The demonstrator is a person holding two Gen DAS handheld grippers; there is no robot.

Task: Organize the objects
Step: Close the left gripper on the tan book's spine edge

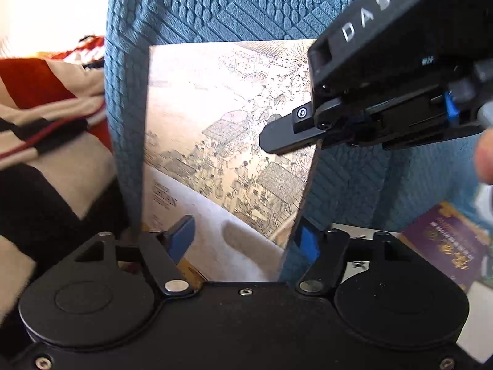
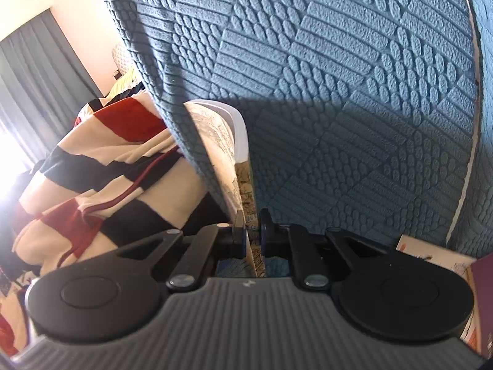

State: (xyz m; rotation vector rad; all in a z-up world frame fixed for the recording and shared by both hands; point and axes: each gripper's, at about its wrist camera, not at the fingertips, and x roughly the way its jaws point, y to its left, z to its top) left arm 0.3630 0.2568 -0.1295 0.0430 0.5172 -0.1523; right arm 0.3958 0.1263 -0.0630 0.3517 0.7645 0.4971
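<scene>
box (image 1: 228, 129) upright against cushion (image 1: 215, 9), cushion behind | right gripper (image 2: 253, 228) on box's right edge | left gripper (image 1: 243, 234) before box's lower part | blanket (image 1: 46, 117) left | booklet (image 1: 443, 243) lower right

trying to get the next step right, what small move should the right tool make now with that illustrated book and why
Probably keep the grip and ease the illustrated book further down into the gap between the blue textured cushions. The right tool is shut on the book's edge, the book stands upright, partly tucked behind the left cushion, and the left tool sits open at its lower edge, not gripping.
</scene>
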